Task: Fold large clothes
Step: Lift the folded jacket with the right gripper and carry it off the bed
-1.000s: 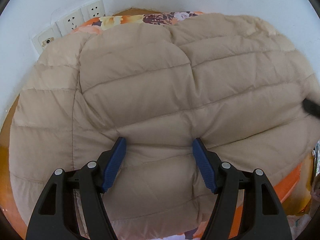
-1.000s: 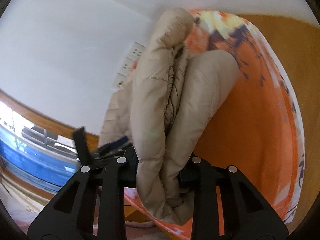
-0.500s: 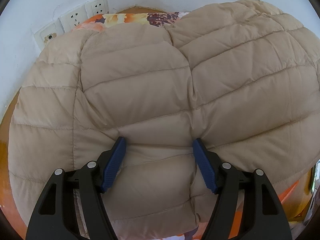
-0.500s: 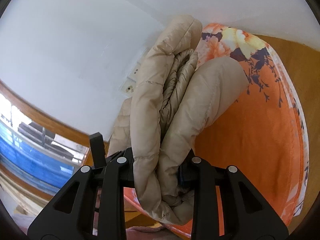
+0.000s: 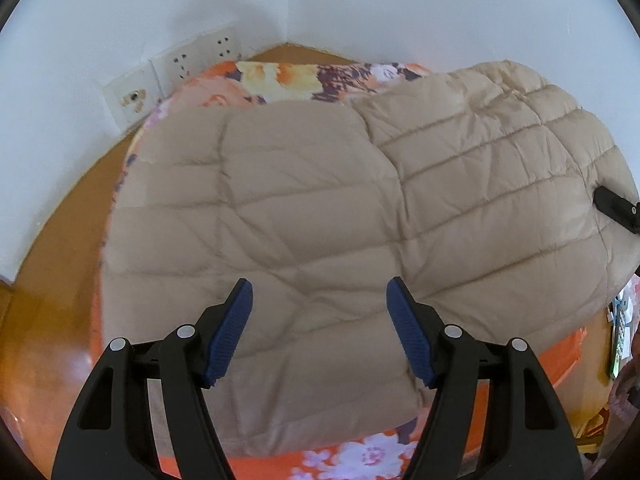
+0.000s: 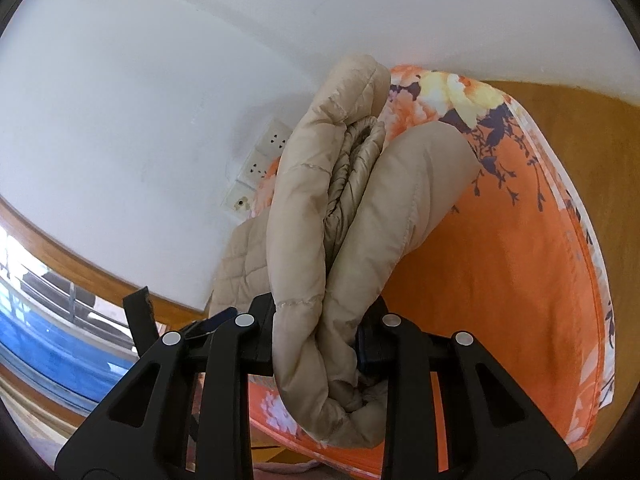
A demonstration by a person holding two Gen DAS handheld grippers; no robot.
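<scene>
My right gripper (image 6: 320, 336) is clamped on a thick bunch of the beige quilted jacket (image 5: 320, 216). Several layers are squeezed between its jaws, and the wad bulges up past them and droops below. In the left wrist view that same gripper shows as a dark tip at the jacket's far right edge. My left gripper (image 5: 320, 320) is released: the blue pads (image 5: 230, 332) stand wide apart over the near part of the jacket, and I see no fabric pinched between them.

The jacket lies folded in a puffy slab on an orange floral cloth (image 5: 360, 456) spread over a wooden table (image 5: 52, 280), pushed toward a white wall corner with a row of wall sockets (image 5: 180, 68). Its right side is held up off the cloth by the right gripper.

The risk, as I judge it, is in that bundle. The shell looks slick and the filling springy, so an inner layer could slide out of the clamp and let the fold open. With only one hand gripping, a pull could also drag the whole slab across the cloth, or rumple the cloth toward the table edge. If I pinch with the left too shallowly, I may catch only the top layer.
</scene>
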